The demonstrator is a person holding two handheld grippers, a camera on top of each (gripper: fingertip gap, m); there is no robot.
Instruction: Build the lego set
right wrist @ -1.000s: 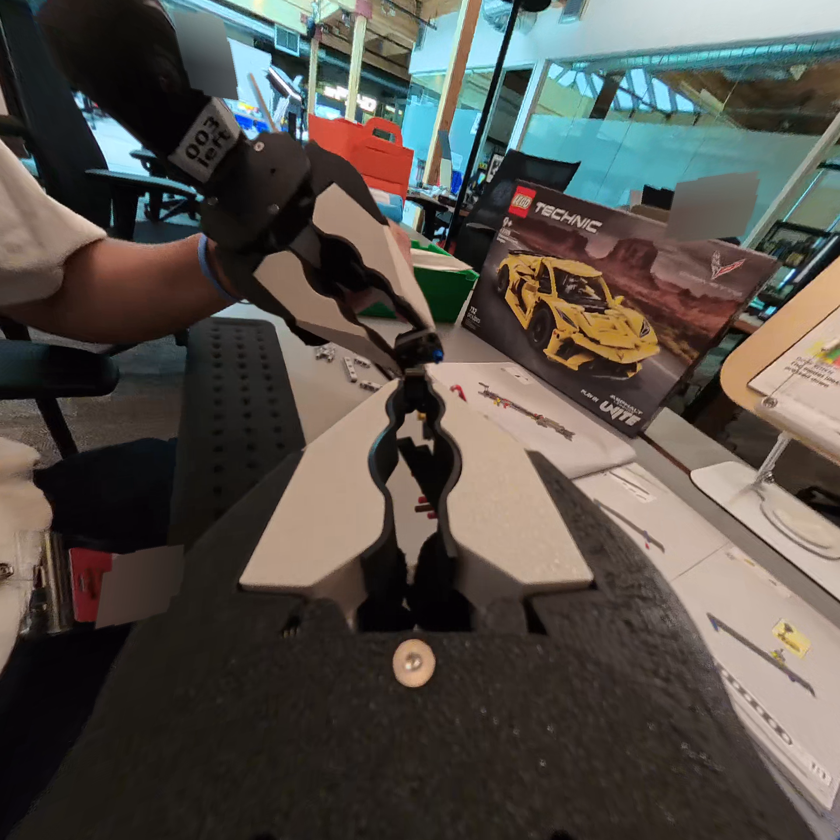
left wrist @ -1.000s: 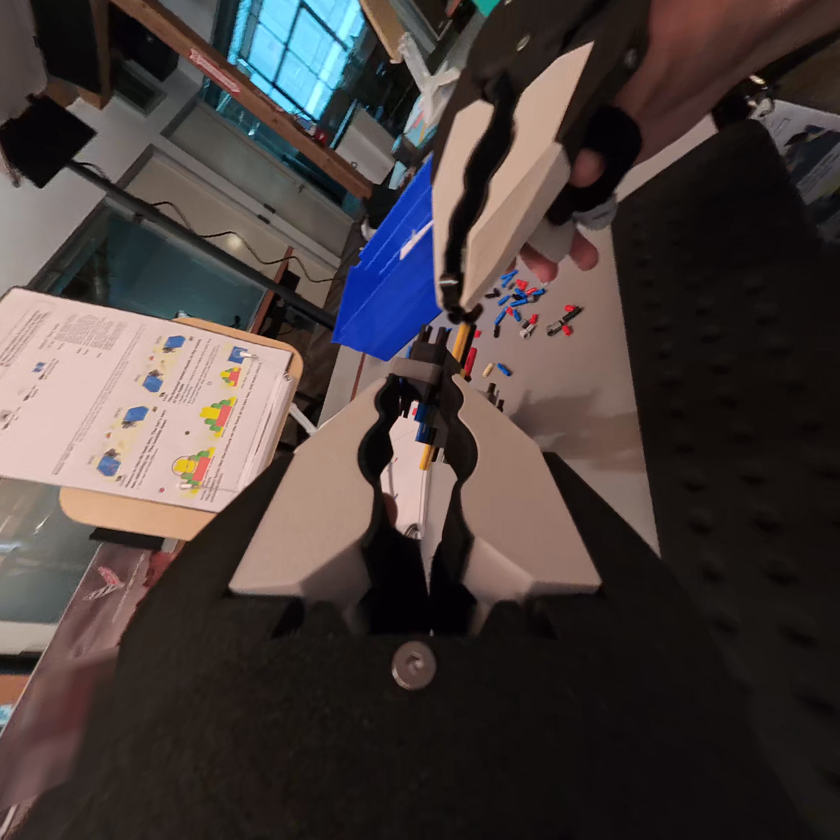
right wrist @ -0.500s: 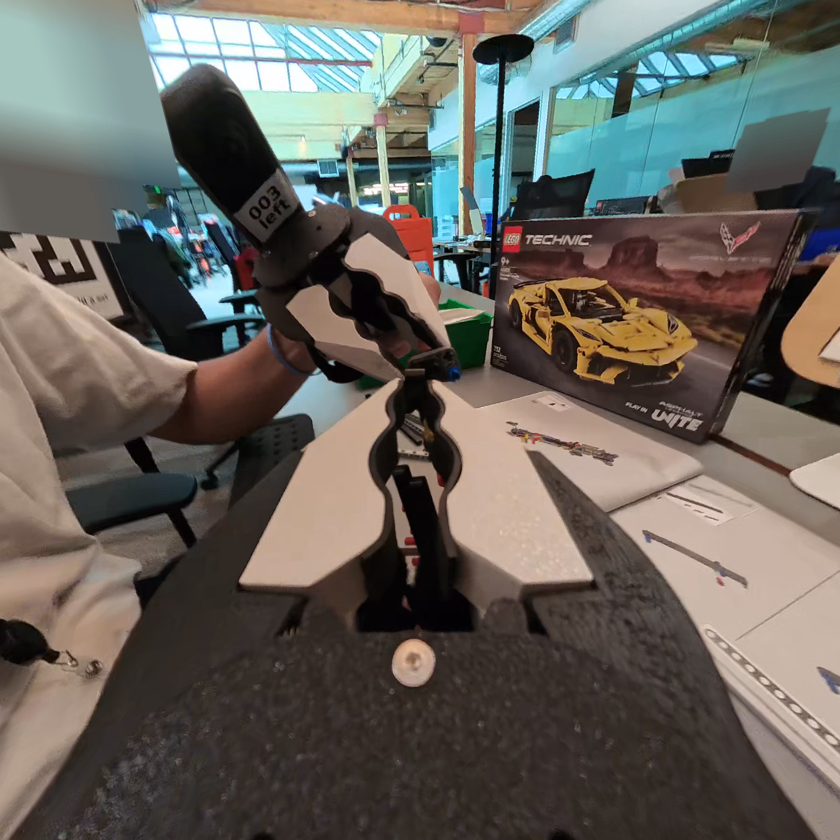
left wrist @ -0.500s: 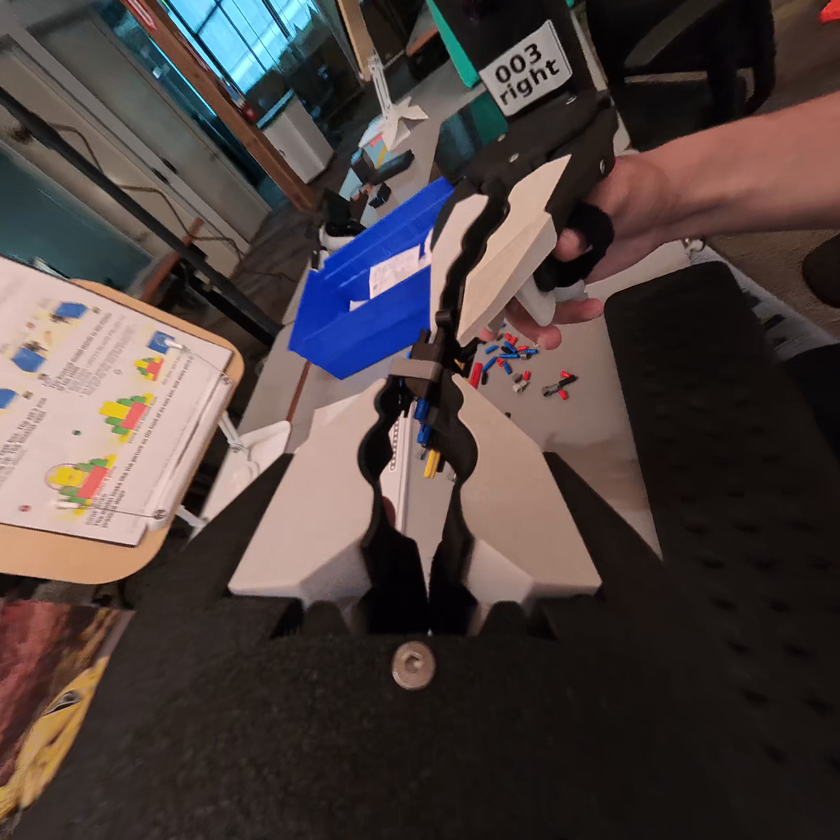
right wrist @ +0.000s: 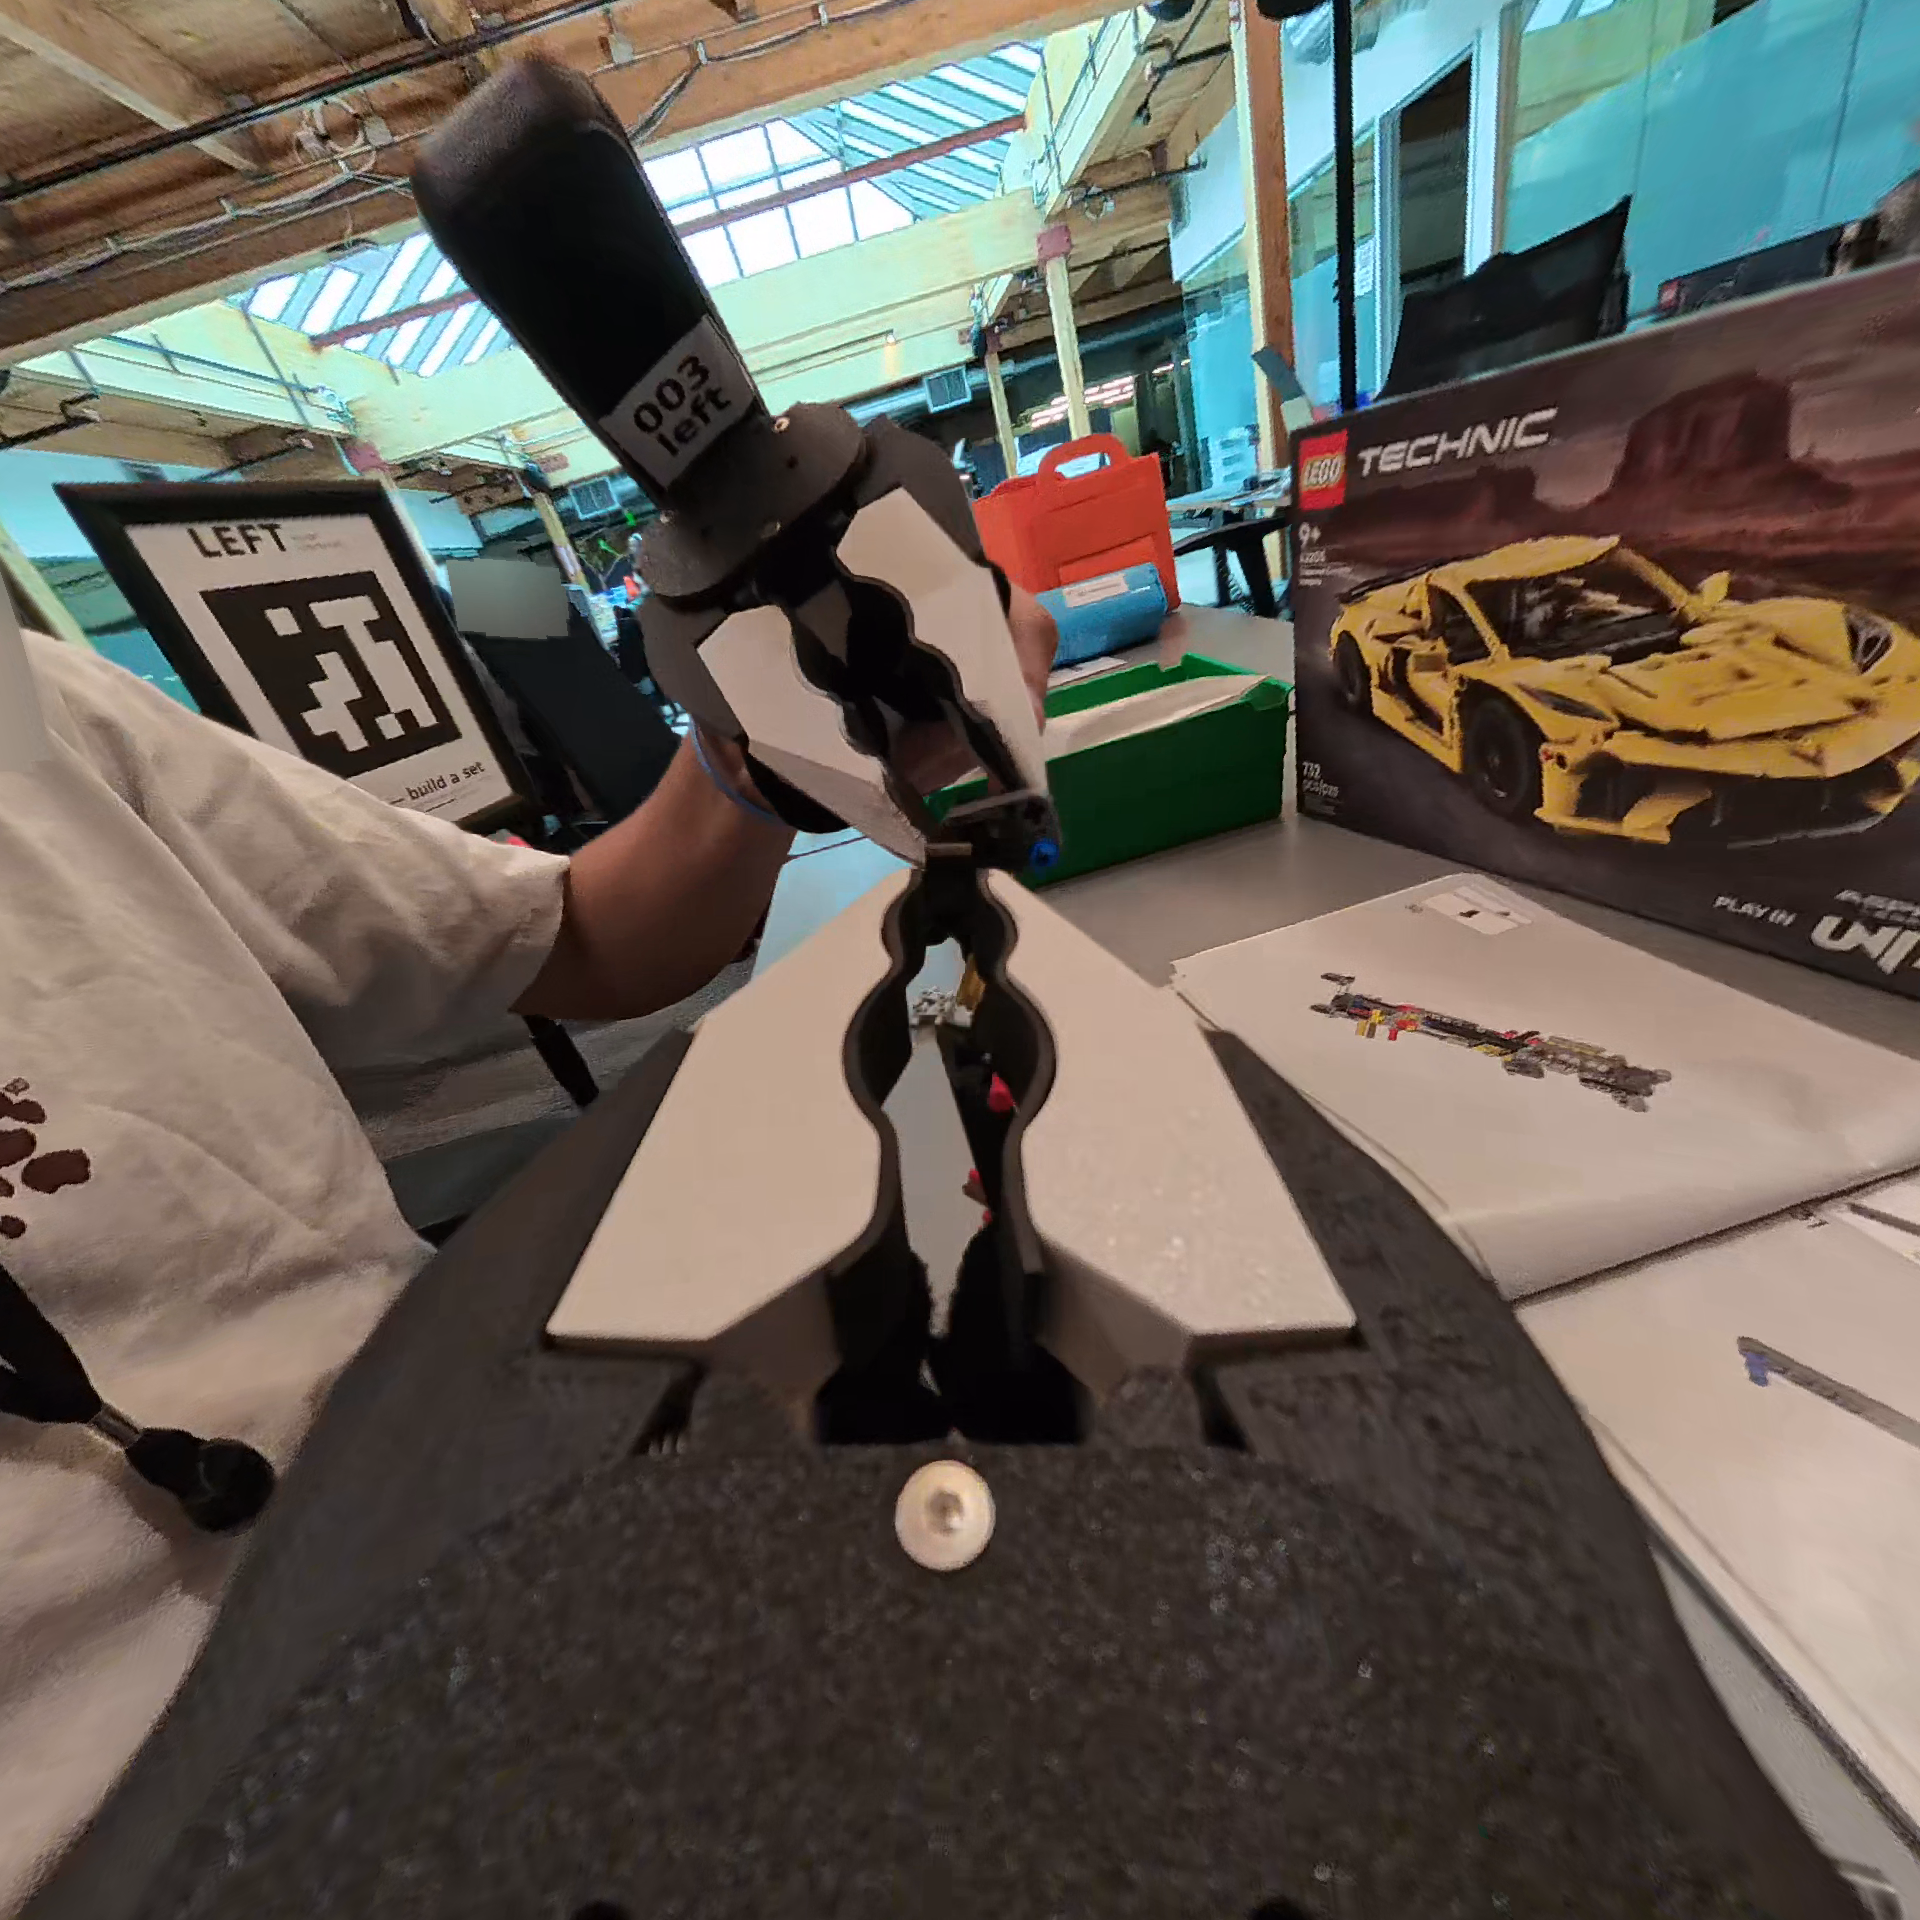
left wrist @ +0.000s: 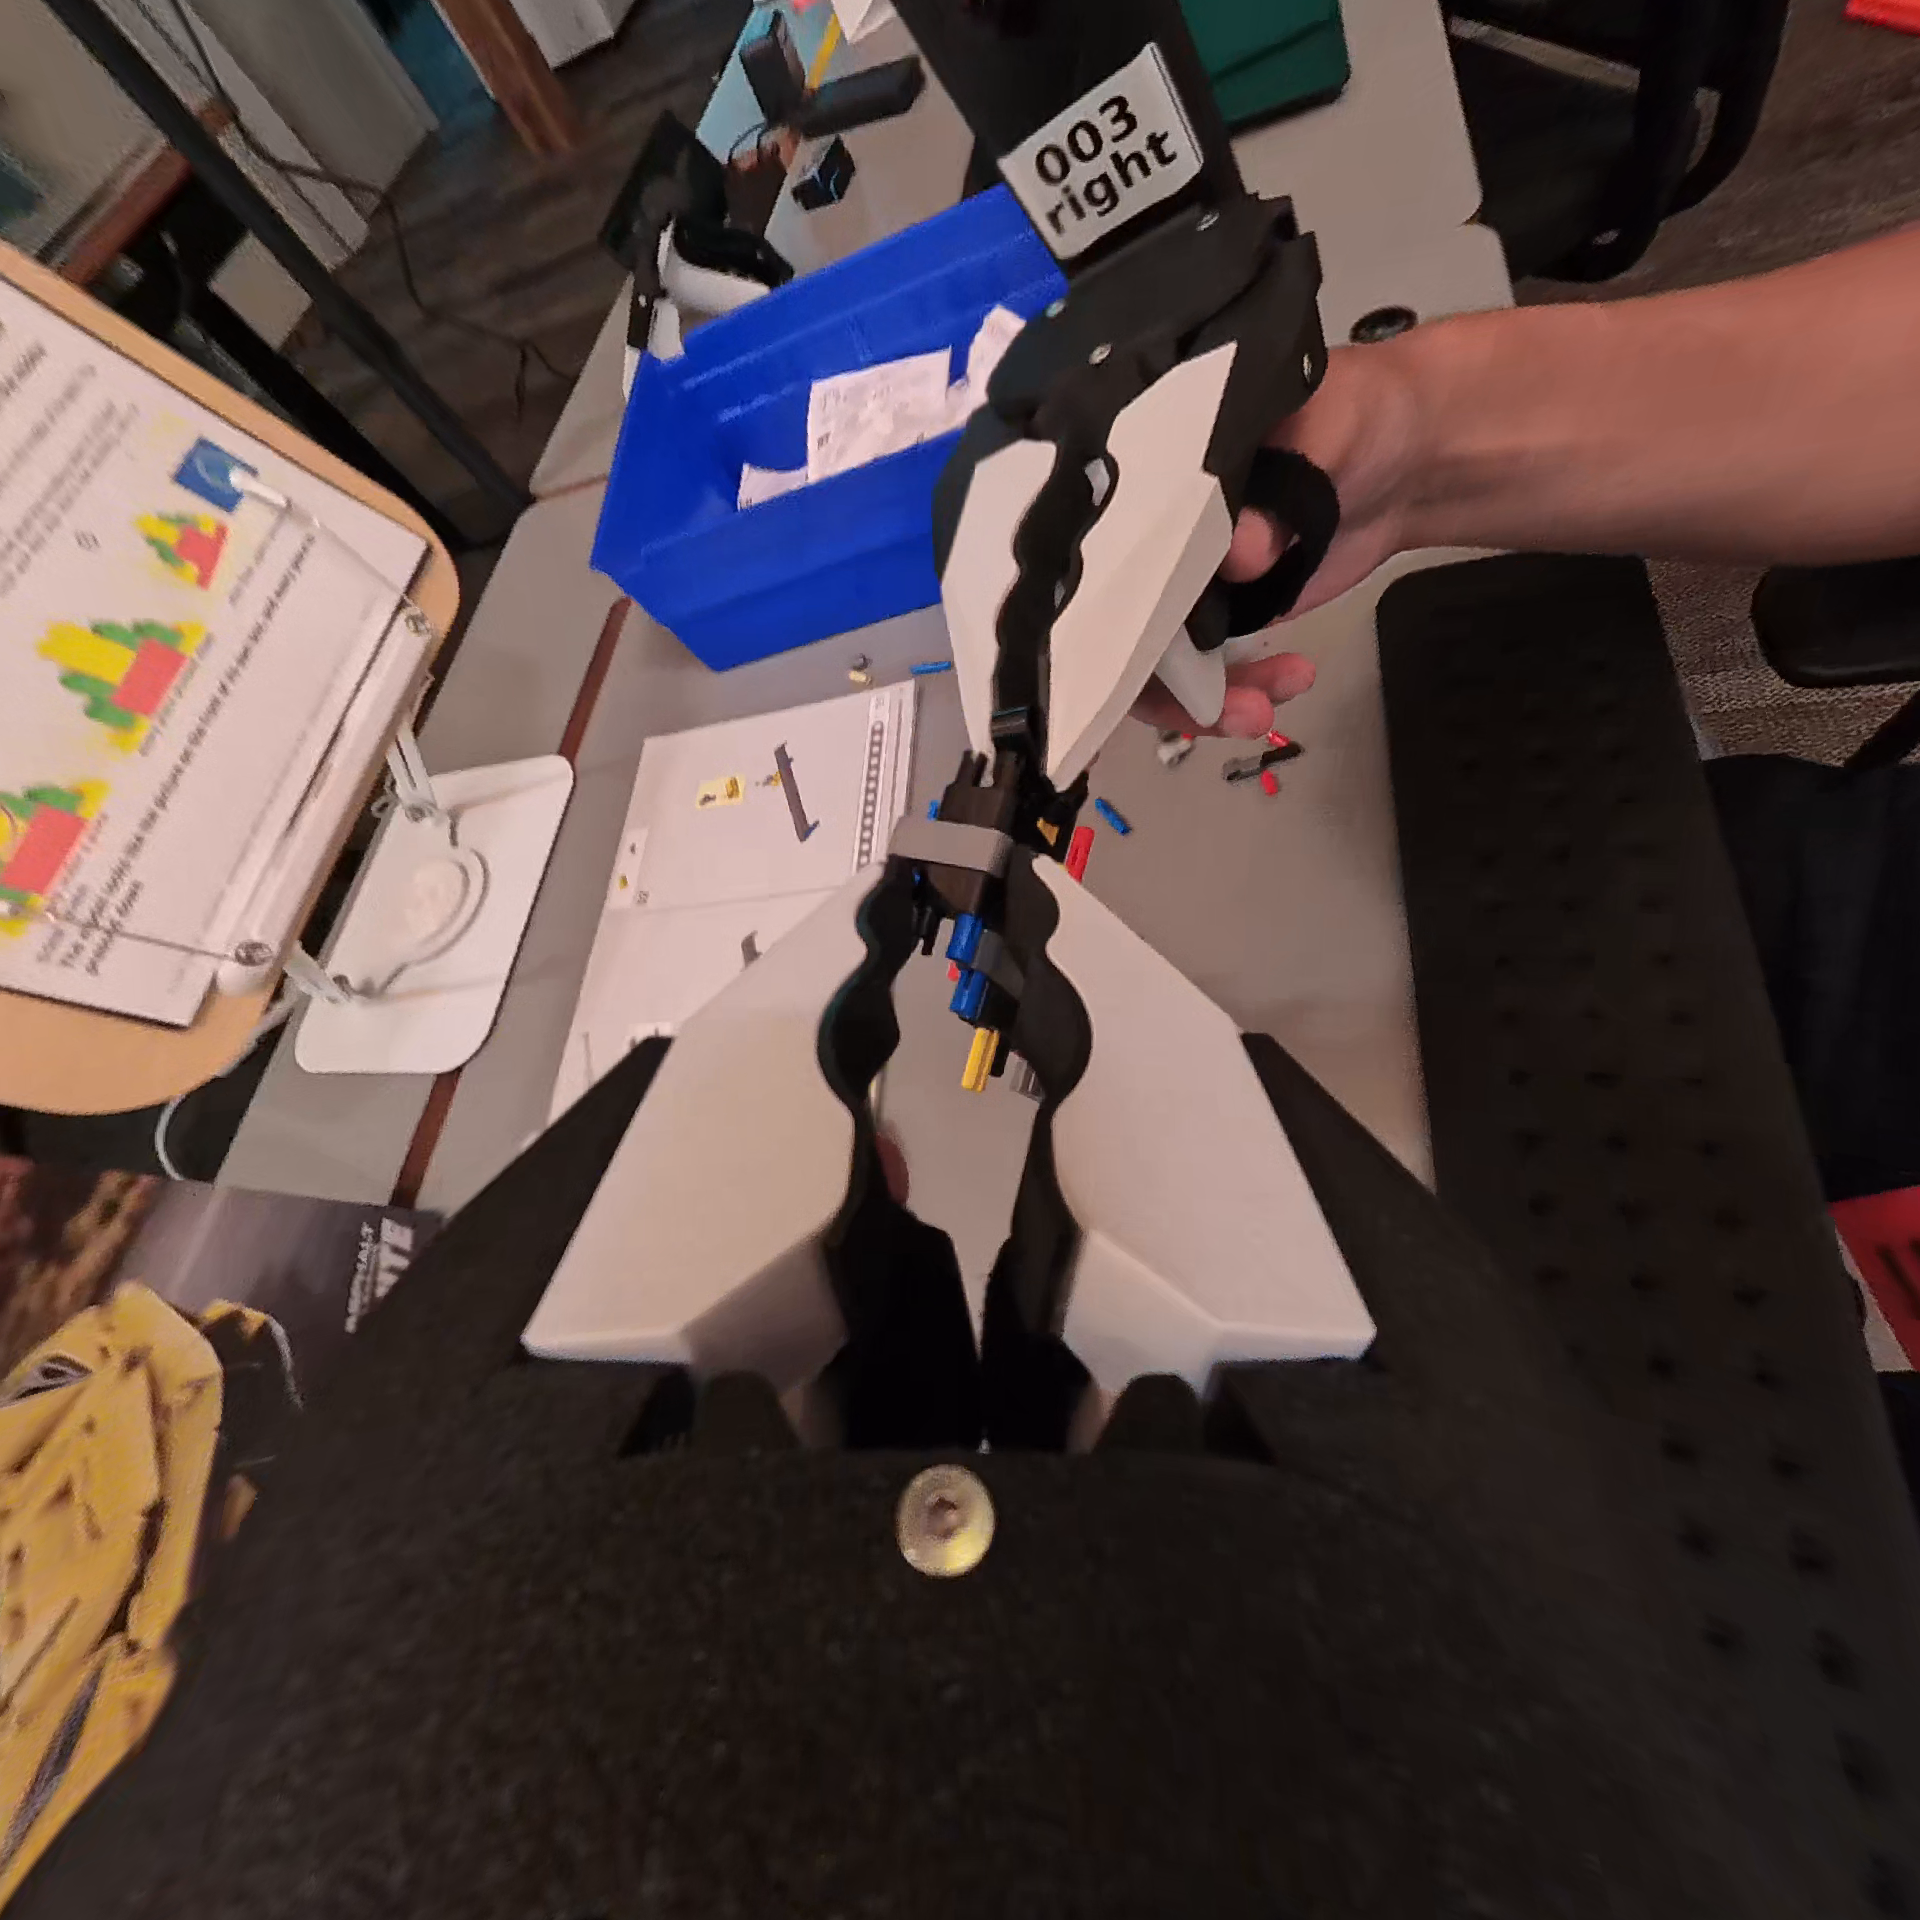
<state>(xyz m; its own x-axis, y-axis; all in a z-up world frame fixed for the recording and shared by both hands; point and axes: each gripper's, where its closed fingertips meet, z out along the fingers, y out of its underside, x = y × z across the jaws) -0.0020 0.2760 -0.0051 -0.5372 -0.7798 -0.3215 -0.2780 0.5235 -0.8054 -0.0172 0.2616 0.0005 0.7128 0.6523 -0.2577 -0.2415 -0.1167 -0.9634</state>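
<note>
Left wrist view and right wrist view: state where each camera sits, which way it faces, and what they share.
Left wrist view: on the left gripper, tilted down over the table, blue bin beyond; the person's right hand shows.
Right wrist view: on the right gripper, facing level toward the person; set box at right, left forearm shows.
Shared: both grippers shut on one lego assembly, the instruction booklet.

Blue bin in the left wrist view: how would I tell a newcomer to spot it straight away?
Start at the grey table and follow it to its far end, past the open instruction booklet. The blue bin sits there, just left of the right gripper, with white paper slips inside. It is the only large open-topped blue container; the other blue things are tiny loose pins.
</note>
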